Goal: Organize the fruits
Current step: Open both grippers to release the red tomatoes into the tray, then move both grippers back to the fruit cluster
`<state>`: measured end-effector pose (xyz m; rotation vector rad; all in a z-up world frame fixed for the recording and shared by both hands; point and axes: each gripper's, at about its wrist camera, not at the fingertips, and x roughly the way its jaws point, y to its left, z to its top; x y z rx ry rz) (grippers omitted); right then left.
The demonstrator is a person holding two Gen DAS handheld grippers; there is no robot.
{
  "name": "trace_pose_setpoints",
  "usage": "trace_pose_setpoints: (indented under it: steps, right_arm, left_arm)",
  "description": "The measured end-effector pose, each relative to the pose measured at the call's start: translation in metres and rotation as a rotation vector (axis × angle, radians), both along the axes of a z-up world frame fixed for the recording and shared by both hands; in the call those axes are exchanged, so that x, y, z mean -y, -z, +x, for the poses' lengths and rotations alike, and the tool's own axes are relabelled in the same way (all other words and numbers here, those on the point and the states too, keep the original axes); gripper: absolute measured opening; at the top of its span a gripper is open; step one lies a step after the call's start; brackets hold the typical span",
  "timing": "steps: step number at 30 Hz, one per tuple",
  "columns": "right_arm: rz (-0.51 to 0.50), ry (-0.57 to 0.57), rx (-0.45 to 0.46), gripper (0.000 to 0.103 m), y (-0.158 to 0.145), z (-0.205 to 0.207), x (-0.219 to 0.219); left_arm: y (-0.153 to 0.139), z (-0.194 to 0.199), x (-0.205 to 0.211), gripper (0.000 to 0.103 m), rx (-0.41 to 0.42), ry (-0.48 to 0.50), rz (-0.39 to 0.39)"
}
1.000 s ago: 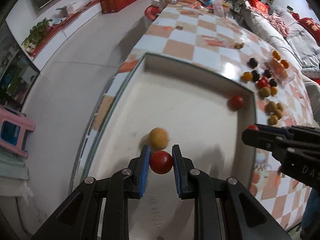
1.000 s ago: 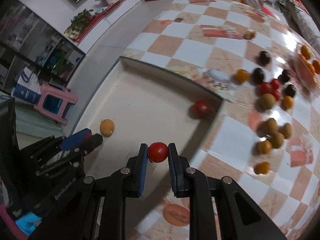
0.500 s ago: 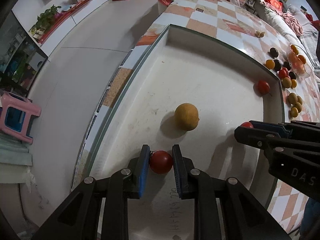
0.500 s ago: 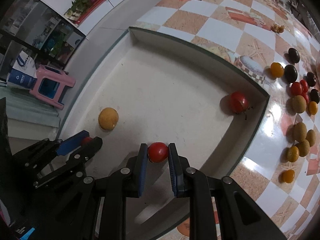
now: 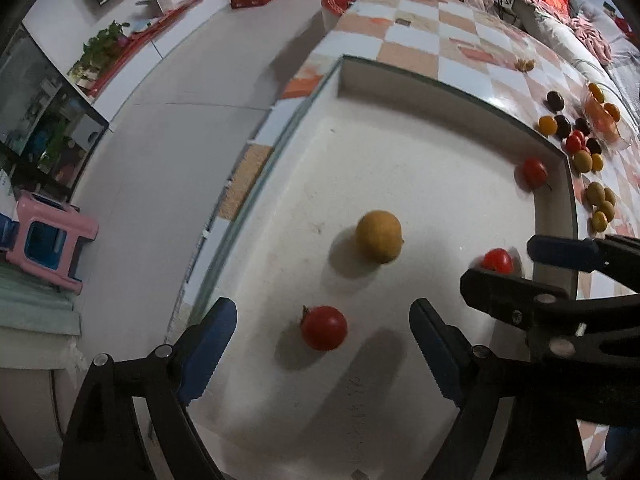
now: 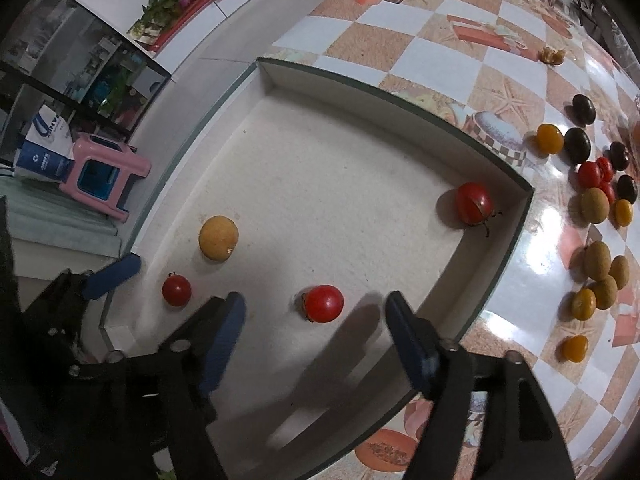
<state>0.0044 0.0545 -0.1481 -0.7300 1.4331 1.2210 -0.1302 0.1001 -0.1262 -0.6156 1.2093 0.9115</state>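
Red tomato [image 5: 324,328] on tray [image 5: 440,152] floor between spread left tool [image 5: 322,352], untouched. Second tomato [image 6: 323,303] between spread right tool [image 6: 316,330]. Right tool partly hides it in left view. Yellow fruit [image 5: 378,236] farther.

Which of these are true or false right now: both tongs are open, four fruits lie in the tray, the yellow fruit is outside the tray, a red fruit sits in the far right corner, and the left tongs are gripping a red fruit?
1. Both tongs are open. True: the left tongs and right tongs are spread wide.
2. Four fruits lie in the tray. True.
3. The yellow fruit is outside the tray. False: it lies on the tray floor.
4. A red fruit sits in the far right corner. True.
5. The left tongs grip a red fruit. False: the red fruit lies free between them.
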Motion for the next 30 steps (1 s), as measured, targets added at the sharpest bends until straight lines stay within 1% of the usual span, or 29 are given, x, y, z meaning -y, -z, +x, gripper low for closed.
trace_pose_setpoints:
  steps: [1,5,8,11,14,17,23,30]
  right_arm:
    - [0.007,0.005,0.002,0.081,-0.002,0.001,0.001]
    - [0.032,0.027,0.02,0.09,-0.015,0.007,0.002]
    - [0.055,0.047,0.031,0.09,-0.025,0.013,0.003]
    - [0.071,0.063,0.088,0.09,-0.036,0.022,0.009]
    - [0.075,0.102,0.108,0.09,-0.041,0.033,0.02]
    - [0.063,0.151,0.124,0.09,-0.043,0.05,0.039]
    - [0.001,0.244,0.16,0.09,-0.037,0.083,0.084]
    - [-0.026,0.308,0.174,0.091,-0.037,0.108,0.117]
  left_arm:
    - [0.0,0.001,0.0,0.089,-0.002,0.0,-0.001]
    - [-0.001,0.005,0.001,0.089,0.0,0.002,-0.011]
    - [-0.004,0.008,0.003,0.089,-0.001,0.012,-0.009]
    - [-0.008,0.016,0.006,0.089,0.0,0.026,0.002]
    - [-0.012,0.025,0.01,0.089,0.006,0.046,0.01]
    - [-0.017,0.035,0.016,0.089,0.013,0.07,0.013]
    - [-0.025,0.062,0.026,0.089,0.042,0.112,0.002]
    - [-0.039,0.093,0.041,0.089,0.065,0.189,0.019]
